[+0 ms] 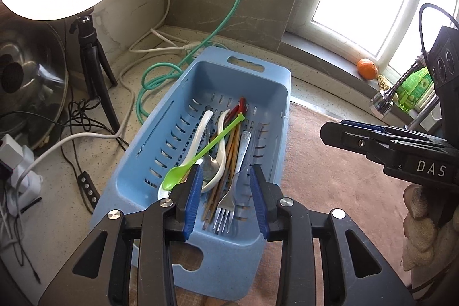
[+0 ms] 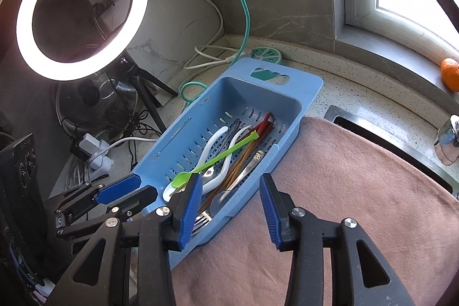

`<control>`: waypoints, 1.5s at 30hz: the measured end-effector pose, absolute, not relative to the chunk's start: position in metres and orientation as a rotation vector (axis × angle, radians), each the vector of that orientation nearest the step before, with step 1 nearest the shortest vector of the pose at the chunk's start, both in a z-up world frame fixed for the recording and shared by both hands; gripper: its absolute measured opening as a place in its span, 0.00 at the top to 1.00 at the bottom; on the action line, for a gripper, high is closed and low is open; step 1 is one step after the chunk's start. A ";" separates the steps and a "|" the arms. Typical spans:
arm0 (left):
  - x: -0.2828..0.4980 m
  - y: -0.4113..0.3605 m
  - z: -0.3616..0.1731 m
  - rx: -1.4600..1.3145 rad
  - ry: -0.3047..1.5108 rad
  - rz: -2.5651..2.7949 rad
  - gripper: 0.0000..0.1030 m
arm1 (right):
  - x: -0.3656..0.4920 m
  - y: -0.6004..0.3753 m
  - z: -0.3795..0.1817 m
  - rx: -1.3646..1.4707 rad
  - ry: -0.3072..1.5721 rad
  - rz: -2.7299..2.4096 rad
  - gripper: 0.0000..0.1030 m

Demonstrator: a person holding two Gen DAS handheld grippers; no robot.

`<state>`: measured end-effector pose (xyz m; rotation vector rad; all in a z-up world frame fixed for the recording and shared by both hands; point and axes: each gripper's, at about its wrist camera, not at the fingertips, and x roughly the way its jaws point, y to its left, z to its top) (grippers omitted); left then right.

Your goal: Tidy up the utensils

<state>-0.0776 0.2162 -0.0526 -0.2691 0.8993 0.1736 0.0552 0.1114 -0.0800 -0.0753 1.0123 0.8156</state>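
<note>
A blue slotted basket (image 1: 275, 93) lies on the counter with utensils inside. A green plastic spoon (image 1: 212, 131) rests across two white spoons (image 1: 200, 128). Beside them lie brown and red chopsticks (image 1: 233, 139), a metal fork (image 1: 226, 205), a metal spoon (image 1: 210, 165) and a clear plastic spoon (image 1: 242, 185). My left gripper (image 1: 225, 177) hangs open above the near end of the basket, nothing between its pads. My right gripper (image 2: 231, 185) is open too, over the basket's near right rim (image 2: 309, 88) and the towel, and holds nothing.
A pink towel (image 2: 344, 191) covers the sink area right of the basket; a faucet head (image 1: 381, 102) and an orange (image 1: 366, 68) are by the window. On the left stand a ring light (image 2: 83, 10) on a tripod, a glass pot lid (image 1: 28, 91), plugs and cables. A green hose (image 1: 160, 70) coils behind.
</note>
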 end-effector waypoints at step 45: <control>-0.126 0.150 -0.006 -0.192 0.808 0.254 0.23 | 0.000 0.016 -0.056 -0.038 0.906 0.728 0.29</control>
